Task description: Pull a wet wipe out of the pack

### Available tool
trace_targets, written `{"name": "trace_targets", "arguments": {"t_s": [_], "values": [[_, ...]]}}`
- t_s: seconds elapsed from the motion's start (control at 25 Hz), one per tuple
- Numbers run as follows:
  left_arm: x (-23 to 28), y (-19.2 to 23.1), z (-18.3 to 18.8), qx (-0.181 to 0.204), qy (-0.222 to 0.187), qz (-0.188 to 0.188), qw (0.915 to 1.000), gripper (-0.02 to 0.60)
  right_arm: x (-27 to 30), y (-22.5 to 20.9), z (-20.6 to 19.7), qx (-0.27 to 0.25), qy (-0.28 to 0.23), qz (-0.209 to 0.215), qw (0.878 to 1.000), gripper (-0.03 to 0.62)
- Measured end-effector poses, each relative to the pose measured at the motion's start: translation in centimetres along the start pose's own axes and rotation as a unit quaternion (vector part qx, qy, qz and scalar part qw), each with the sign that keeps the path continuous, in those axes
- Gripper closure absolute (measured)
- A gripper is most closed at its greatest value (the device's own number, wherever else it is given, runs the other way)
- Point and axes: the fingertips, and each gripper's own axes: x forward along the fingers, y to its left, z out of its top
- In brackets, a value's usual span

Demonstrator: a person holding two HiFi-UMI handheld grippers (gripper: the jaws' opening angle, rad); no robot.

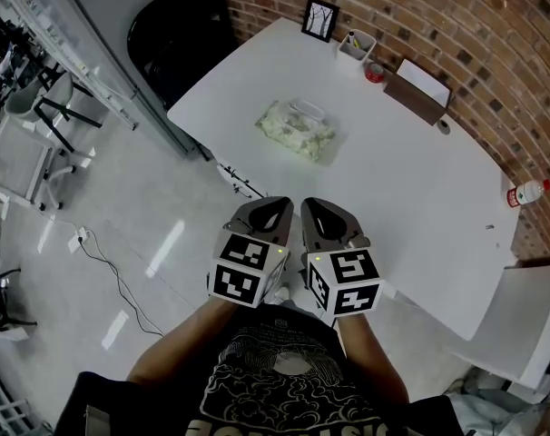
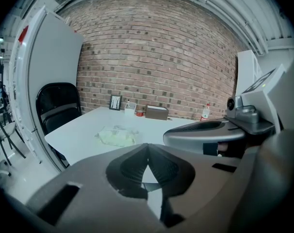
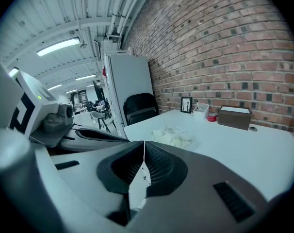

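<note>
Brick wall runs along the table's far side, and the white table carries everything we care about. The wet wipe pack lies flat on the table, toward its far-left corner and in from the edges. We can't see a wipe sticking out of it, and at this size we can't tell whether the flap is open. The left gripper and right gripper hang side by side at the table's near edge, well apart from the pack. Both gripper views show the jaws pressed together at the tips with nothing between them, so we hold nothing. A picture frame, white cup and brown box sit along the table's far edge, and a bottle stands at its right end. A black chair stands off the table's left end. We judge the task not started: no contact and no wipe drawn. What's left is the whole job: reach across the table, spread one pair of jaws, probably pin the pack with the other gripper, pinch a wipe and pull. The soft pack will likely lift or slide on the table if we leave it unpinned.
</note>
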Motion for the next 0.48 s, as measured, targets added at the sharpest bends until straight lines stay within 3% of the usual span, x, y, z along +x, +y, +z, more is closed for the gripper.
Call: {"name": "trace_targets", "arguments": {"t_s": [0.48], "values": [[4.2,5.1,2.0,-0.006,0.001,0.002,1.0,0.569,6.4,-1.9,2.0,-0.01,0.014,0.002,1.0,0.576]]}}
